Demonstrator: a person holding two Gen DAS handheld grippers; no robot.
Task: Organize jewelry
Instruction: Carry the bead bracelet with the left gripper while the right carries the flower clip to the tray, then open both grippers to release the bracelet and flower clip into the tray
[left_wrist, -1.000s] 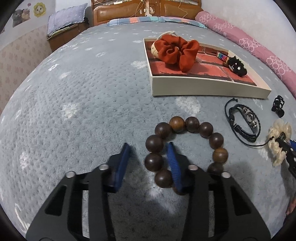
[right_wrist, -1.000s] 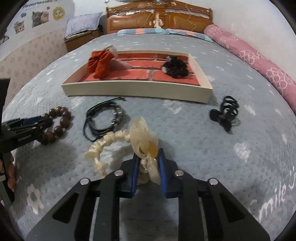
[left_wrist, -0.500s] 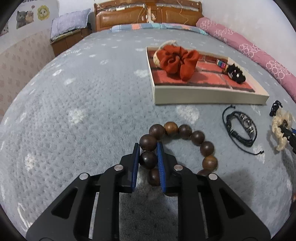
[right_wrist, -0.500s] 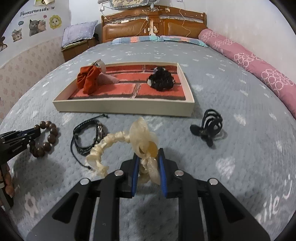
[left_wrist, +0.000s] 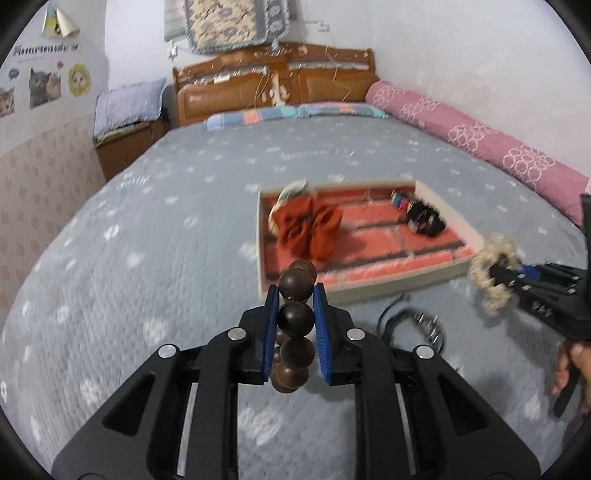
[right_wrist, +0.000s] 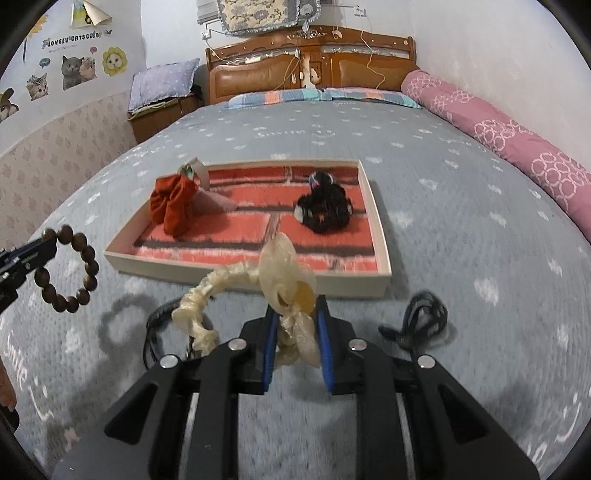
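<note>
My left gripper (left_wrist: 295, 295) is shut on a dark wooden bead bracelet (left_wrist: 294, 319) and holds it above the grey bedspread; the bracelet also hangs at the left of the right wrist view (right_wrist: 79, 273). My right gripper (right_wrist: 295, 306) is shut on a cream ruffled hair tie with a bow (right_wrist: 284, 273), lifted off the bed; it shows at the right of the left wrist view (left_wrist: 493, 273). Ahead lies a shallow tray (right_wrist: 380, 236) with a red brick-pattern floor. It holds an orange scrunchie (right_wrist: 171, 208) and a black scrunchie (right_wrist: 327, 210).
A black cord bracelet (left_wrist: 410, 325) lies on the bedspread in front of the tray. A black claw clip (right_wrist: 421, 321) lies to its right. A pink bolster (right_wrist: 517, 136) runs along the right wall; a wooden headboard (right_wrist: 310, 62) stands at the far end.
Both grippers have lifted off the bed with their items and moved toward the tray. The bead bracelet now hangs from the left gripper; the cream hair tie is raised clear.
</note>
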